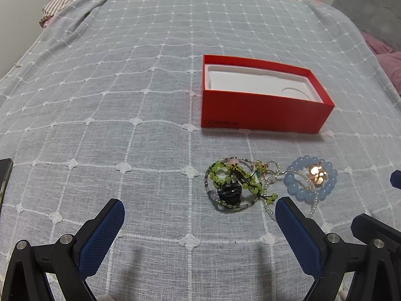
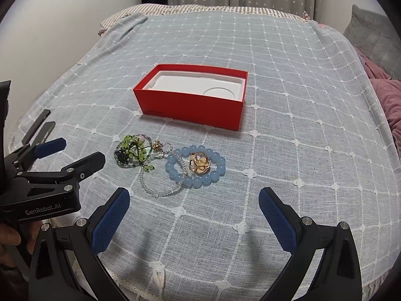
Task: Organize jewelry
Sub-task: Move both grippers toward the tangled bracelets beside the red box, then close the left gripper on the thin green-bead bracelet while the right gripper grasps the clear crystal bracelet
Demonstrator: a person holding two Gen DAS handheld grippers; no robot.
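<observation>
An open red box (image 1: 263,110) with a white insert lies on the bed; it also shows in the right wrist view (image 2: 190,107). In front of it lies a pile of jewelry: a green bead bracelet (image 1: 225,175) (image 2: 132,150) tangled with a dark piece, a blue bead bracelet (image 1: 313,188) (image 2: 198,179) around a gold ornament (image 1: 317,173) (image 2: 199,163), and a clear bead strand (image 2: 160,192). My left gripper (image 1: 199,213) is open and empty just short of the pile. My right gripper (image 2: 194,202) is open and empty, near the blue bracelet.
The bed wears a grey-blue checked cover (image 1: 125,100). A dark phone (image 1: 5,175) lies at the left edge. Striped pillows (image 2: 175,8) sit at the far end, with pink bedding (image 2: 386,95) to the right. The left gripper's body (image 2: 45,175) shows at the right wrist view's left.
</observation>
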